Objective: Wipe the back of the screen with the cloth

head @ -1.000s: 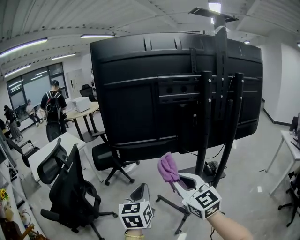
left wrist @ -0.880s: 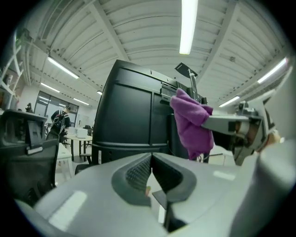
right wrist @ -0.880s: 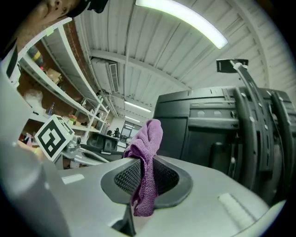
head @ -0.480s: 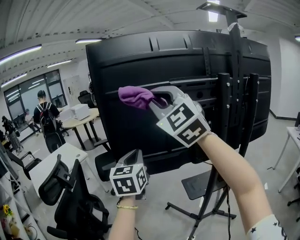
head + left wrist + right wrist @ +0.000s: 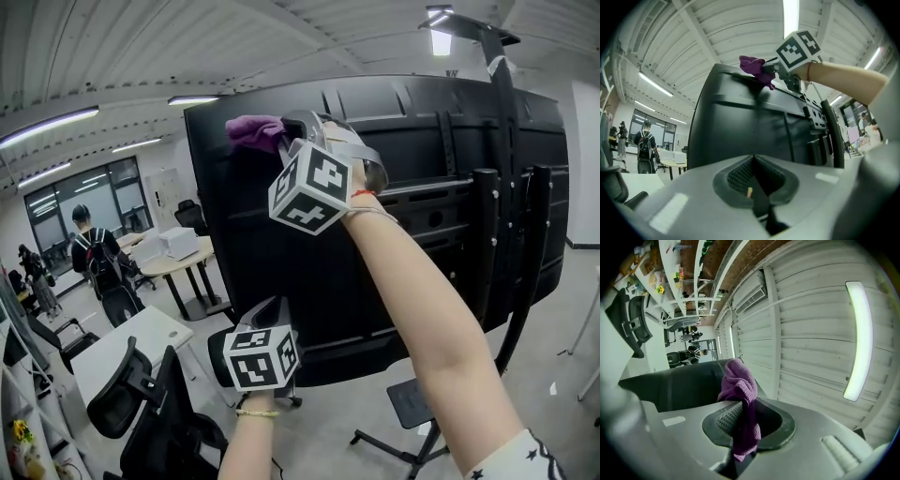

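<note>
Surroundings, head view: a black mesh office chair (image 5: 141,394) and a white rectangular desk (image 5: 122,342) are seen at lower left. A person wearing a backpack (image 5: 94,253) is noted at mid left, well away from the work. A lit ceiling light panel (image 5: 439,17) is at upper right.

The frame's centre is filled by the large black plastic back of the screen (image 5: 244,234). Its right part is crossed by the black upright posts of the stand (image 5: 485,253), and its middle is partly covered by the right forearm.

The right arm is stretched from lower right up to the upper left corner of the screen. The right gripper (image 5: 286,131) is clamped on the crumpled purple cloth (image 5: 253,132). The cloth is held at the screen's top edge, apparently touching it.

The left gripper (image 5: 753,176) is held low at bottom centre, pointed up at the panel. Its jaws are pressed together with nothing between them.
</note>
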Available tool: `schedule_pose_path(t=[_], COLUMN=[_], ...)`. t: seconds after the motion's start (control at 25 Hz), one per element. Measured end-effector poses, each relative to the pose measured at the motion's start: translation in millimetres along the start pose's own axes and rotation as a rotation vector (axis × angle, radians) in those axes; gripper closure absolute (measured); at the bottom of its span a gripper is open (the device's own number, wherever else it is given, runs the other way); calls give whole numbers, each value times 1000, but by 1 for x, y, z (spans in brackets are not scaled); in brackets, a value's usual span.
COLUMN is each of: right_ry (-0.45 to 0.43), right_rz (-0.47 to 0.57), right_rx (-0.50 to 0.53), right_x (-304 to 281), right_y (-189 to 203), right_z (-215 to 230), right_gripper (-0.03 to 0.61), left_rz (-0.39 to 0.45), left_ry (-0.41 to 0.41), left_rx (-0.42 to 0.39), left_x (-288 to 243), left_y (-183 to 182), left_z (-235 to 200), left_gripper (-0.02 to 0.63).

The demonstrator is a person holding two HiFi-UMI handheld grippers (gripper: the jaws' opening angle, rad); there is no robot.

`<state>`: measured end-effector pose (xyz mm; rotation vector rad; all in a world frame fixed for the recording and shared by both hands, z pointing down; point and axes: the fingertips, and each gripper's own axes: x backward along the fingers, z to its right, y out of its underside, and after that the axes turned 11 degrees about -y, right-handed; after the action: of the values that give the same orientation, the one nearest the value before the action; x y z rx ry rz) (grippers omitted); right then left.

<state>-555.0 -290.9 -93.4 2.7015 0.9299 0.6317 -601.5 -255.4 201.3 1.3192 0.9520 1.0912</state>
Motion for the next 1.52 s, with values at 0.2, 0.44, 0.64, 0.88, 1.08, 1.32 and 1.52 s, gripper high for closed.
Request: schedule_pose_path(t=[0.2,0.44,0.64,0.88,1.08,1.32,1.52], right_ry=[-20,-125,-162,-235,-333,-439,-541], right_rz=[2,-3,-26,-42,-74,-135,-187], right_rx=[29,31,47,21,-27,-66,-95], right_x=[-7,-2,18,48,77,113,142], right_y=[2,18,31,49,76,115,139], right_z=[-27,-88,-134,-193,-257,-333,-392], right_gripper=[529,529,529,528,528,528,528], left_rz=[-10,-36,-51,-89,-120,-163,-189], left_ry=[-12,-6,-17,-18,-20,-37,-26], left_rx=[1,4,0,11,28,24,34], left_x=[-12,-13,-3,13,27,41,49], left_y=[10,29,49,81,111,152,178], left_z=[-4,4,6,7,2,1,1], left_gripper=[606,606,606,606,606,606,606])
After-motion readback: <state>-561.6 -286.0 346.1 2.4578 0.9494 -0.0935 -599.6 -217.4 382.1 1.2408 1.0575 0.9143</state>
